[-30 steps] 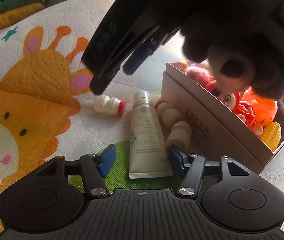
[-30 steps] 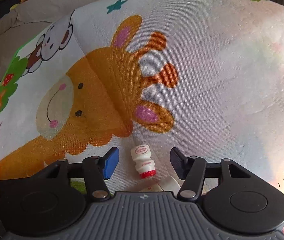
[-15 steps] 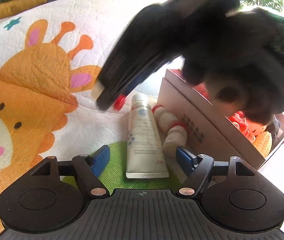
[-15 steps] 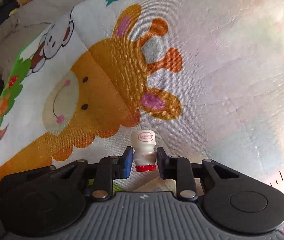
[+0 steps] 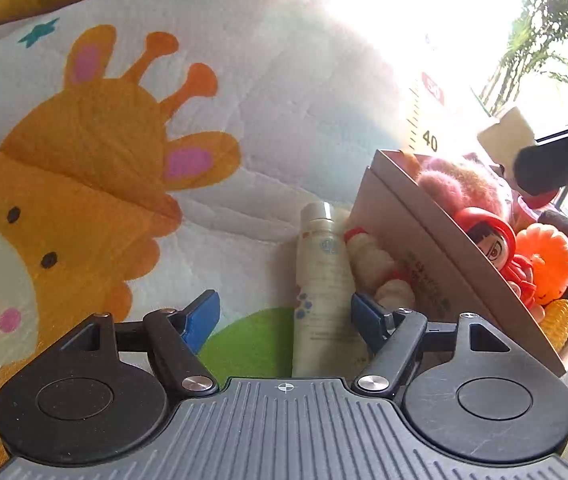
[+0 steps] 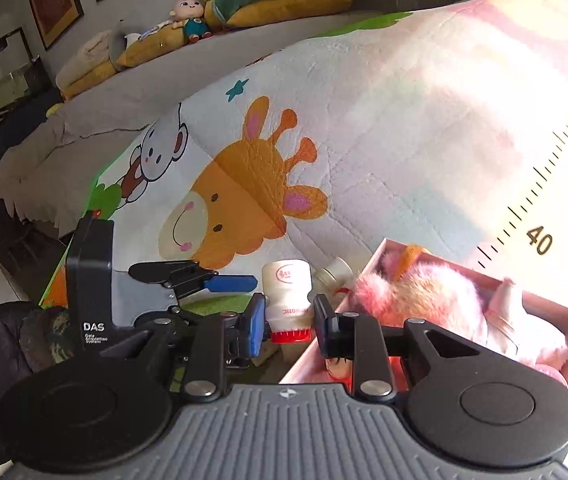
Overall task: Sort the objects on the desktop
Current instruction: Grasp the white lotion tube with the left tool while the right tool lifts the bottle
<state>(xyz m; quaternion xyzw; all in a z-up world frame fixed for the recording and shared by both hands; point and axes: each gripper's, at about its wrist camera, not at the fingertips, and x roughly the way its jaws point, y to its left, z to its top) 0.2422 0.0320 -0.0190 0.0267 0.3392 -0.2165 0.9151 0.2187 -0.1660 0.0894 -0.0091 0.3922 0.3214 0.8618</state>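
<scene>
Desktop objects part sorted: cardboard box [image 5: 423, 256] already packed with pink plush [image 6: 435, 300], red-hooded doll [image 5: 487, 236], orange toy [image 5: 551, 256], yellow piece [image 5: 559, 316]. Small white bottle with red cap [image 6: 288, 300] pinched in right claw [image 6: 288, 320], raised near box edge, not yet dropped in. Left claw [image 5: 284, 312] wide open, holding nothing, hovering low over cream tube [image 5: 319, 280]. Left on giraffe mat [image 5: 244, 120]: tube plus 2 or so white bottles [image 5: 379, 268] beside box wall. Roughly over halfway, by the look.
</scene>
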